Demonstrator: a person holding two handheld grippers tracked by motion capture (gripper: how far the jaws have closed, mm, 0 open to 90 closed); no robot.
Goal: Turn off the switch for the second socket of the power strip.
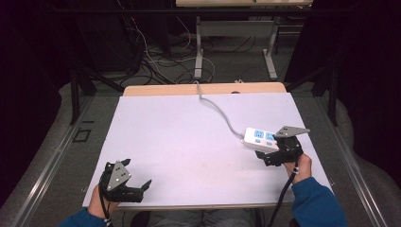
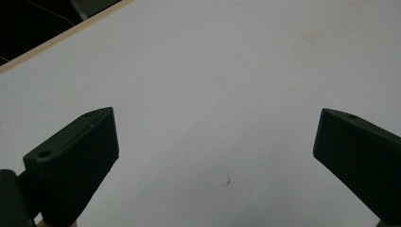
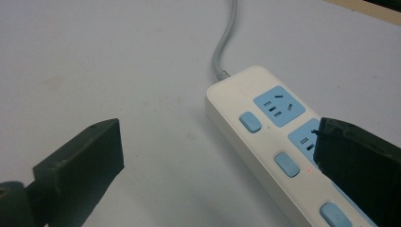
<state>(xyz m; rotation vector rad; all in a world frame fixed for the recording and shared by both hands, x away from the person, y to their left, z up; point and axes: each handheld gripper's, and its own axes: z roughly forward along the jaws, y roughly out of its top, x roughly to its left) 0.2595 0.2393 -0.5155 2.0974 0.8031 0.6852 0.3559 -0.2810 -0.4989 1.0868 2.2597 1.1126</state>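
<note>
A white power strip with blue sockets and blue buttons lies on the right side of the white table top. Its grey cable runs off over the far edge. My right gripper is at the strip's near end, open. In the right gripper view the right gripper straddles the strip's long left edge, with one jaw over a blue socket and the other above bare table. My left gripper stands open near the front left corner, and the left gripper has nothing between its jaws.
A wooden strip borders the table's far edge. Beyond it, loose cables lie on the floor beside the metal legs of another table. Black frame struts stand at both sides.
</note>
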